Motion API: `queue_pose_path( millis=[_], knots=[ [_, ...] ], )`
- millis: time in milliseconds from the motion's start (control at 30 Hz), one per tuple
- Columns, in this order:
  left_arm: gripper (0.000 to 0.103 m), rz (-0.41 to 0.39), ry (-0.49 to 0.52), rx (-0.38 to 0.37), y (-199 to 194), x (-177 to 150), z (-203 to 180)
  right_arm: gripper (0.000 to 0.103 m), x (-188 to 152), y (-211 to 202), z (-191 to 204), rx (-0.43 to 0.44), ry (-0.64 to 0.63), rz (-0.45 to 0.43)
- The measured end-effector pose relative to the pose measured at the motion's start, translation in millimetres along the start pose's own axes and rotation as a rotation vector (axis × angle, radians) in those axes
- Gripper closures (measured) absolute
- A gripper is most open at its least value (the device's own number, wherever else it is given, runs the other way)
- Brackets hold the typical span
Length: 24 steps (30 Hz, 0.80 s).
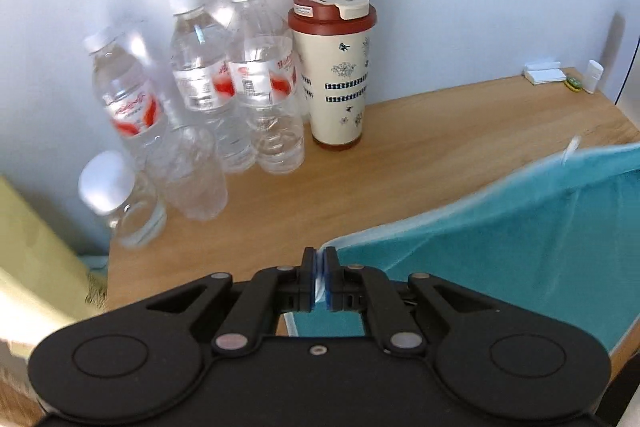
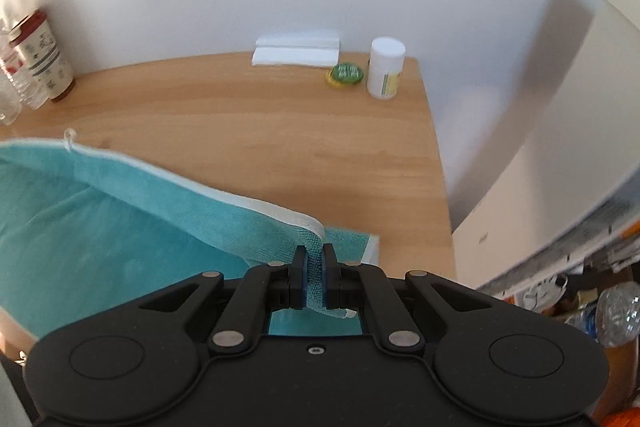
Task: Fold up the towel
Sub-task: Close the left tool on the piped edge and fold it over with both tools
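Holding one white-hemmed edge of a teal towel [image 2: 120, 235] lifted above a wooden table [image 2: 280, 131], we have the left gripper [image 1: 320, 277] and right gripper [image 2: 316, 277] each clamped on a corner. The cloth looks light, soft and limp, sagging between us. We judge the hemmed corners give the firmest hold.
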<state>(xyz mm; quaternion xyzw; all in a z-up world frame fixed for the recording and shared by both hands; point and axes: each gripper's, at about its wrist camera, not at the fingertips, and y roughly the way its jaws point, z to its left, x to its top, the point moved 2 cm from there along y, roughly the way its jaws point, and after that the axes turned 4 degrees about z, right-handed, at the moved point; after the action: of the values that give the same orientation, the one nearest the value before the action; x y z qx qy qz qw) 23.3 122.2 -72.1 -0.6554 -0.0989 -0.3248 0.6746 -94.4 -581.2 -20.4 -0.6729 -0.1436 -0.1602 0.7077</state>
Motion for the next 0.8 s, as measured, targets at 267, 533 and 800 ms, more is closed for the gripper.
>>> queue_pose_path(
  millis=[267, 533, 800],
  knots=[
    [0.1, 0.007, -0.092, -0.017, -17, -25, 12, 0.097, -19, 21, 54, -0.013, 0.021, -0.015],
    [0.1, -0.011, -0.126, -0.03, -51, -46, 16, 0.097, -58, 8, 17, -0.027, 0.06, -0.041],
    [0.1, 0.134, -0.064, -0.061, -37, -83, 2, 0.096, -45, 58, -28, -0.059, 0.087, 0.079]
  ],
)
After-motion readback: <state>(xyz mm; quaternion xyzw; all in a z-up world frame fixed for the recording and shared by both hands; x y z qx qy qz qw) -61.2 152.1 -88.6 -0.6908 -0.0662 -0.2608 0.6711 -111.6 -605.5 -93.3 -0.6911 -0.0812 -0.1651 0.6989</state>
